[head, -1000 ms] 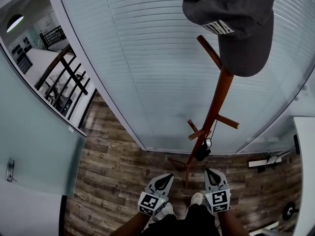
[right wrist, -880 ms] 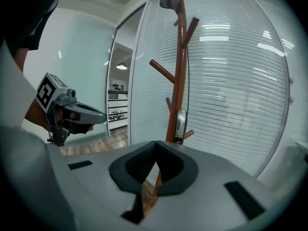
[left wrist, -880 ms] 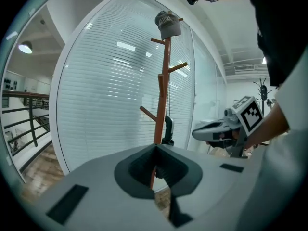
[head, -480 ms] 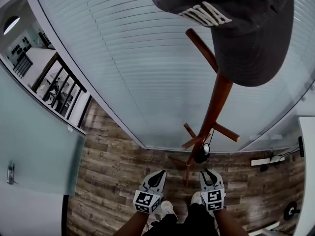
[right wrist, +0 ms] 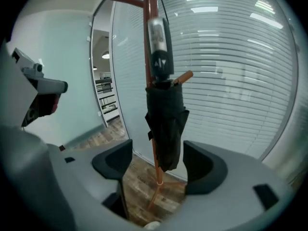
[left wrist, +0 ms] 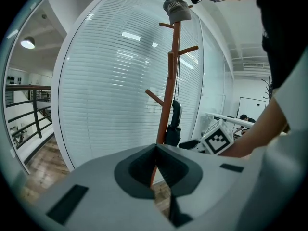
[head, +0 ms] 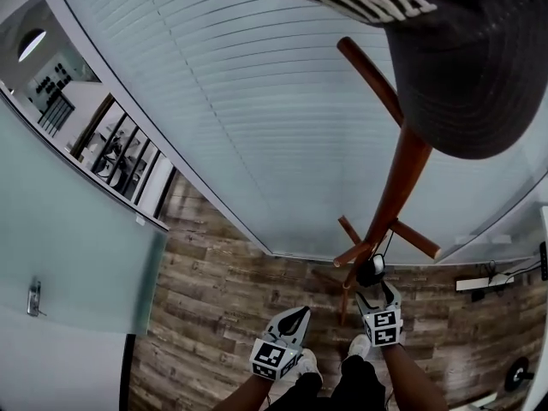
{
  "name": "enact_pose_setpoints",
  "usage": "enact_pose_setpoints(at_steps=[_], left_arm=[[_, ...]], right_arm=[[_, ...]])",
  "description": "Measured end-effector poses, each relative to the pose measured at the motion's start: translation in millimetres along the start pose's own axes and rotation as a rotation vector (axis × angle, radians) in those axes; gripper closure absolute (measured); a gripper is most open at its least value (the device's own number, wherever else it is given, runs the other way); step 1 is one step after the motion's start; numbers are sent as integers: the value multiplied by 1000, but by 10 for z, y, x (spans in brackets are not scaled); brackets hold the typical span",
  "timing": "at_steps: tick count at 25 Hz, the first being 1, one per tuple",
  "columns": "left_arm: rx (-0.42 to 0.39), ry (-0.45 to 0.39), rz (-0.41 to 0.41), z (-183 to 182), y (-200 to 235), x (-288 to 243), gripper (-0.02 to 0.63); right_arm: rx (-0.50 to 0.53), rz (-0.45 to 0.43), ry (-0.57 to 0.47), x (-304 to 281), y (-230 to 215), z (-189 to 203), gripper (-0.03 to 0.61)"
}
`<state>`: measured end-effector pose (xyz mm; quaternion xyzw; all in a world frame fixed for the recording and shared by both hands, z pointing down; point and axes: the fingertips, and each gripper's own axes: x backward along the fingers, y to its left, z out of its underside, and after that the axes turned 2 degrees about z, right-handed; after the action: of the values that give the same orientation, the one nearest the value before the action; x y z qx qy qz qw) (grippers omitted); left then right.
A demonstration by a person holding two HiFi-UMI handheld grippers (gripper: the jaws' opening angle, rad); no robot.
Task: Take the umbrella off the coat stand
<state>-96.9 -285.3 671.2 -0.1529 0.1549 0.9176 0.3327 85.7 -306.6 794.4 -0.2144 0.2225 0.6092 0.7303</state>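
Indoors, folded black umbrella [right wrist: 163, 124] hanging against the pole of the wooden coat stand [head: 401, 178] (a dark cap [head: 467, 75] on top), right tongs [head: 377, 291] opening, umbrella seen between them yet untouched, left tongs [head: 294, 315] pressed together on nothing, alongside.

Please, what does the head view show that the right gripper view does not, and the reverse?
Head view only: the dark grey fabric cap on top of the reddish-brown wooden coat stand, and a metal door handle.
Right gripper view only: the whole length of the folded black umbrella, its lower end showing untouched between the right gripper's opening fingers.
Both: the coat stand, the umbrella, the white slatted blinds and the wood-plank floor.
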Motion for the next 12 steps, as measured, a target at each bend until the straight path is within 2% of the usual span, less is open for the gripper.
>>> enact_pose_setpoints(at_steps=[3, 9, 12], left_arm=[[19, -13, 16, -93, -27, 31, 601], [8, -34, 13, -184, 35, 67, 601], [9, -17, 25, -112, -6, 58, 601]], right_arm=[[12, 12, 24, -200, -55, 79, 255], [-24, 48, -21, -401, -95, -73, 247], [-28, 70, -47, -430, -138, -102, 293]])
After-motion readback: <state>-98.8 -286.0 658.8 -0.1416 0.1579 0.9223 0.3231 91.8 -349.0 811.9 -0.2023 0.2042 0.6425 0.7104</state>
